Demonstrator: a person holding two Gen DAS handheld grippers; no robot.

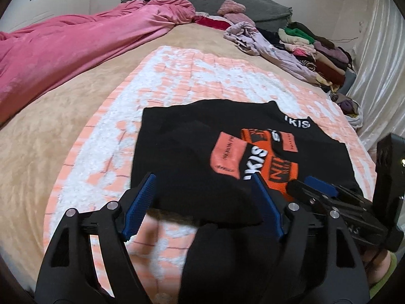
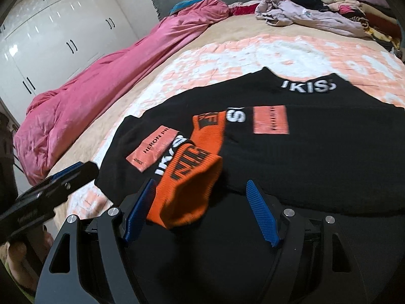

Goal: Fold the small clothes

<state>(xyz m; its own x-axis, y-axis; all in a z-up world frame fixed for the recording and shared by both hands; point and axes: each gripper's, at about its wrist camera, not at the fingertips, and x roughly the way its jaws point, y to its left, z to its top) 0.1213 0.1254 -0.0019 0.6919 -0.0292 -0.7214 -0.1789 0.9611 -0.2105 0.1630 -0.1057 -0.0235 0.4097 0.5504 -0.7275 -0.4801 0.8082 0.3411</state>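
Observation:
A black sweater (image 1: 177, 139) (image 2: 303, 152) with white lettering, pink patches and orange cuffs lies on a peach-and-white checked blanket (image 1: 189, 76) (image 2: 253, 50). Both sleeves are folded in across the body. My left gripper (image 1: 202, 177) is open, with a black fold of the left sleeve lying loose between its blue pads. My right gripper (image 2: 200, 182) is open too. The orange cuff (image 2: 187, 190) sits between its fingers, close to the left pad and apart from the right one. Each gripper shows at the side of the other's view: the right gripper (image 1: 316, 190), the left gripper (image 2: 73, 172).
A rumpled pink duvet (image 1: 63, 45) (image 2: 101, 96) runs along the bed's left side. A lilac garment and a pile of folded clothes (image 1: 316, 48) (image 2: 354, 7) sit at the far right. White wardrobe doors (image 2: 50, 25) stand left, and a pale curtain (image 1: 379, 50) hangs right.

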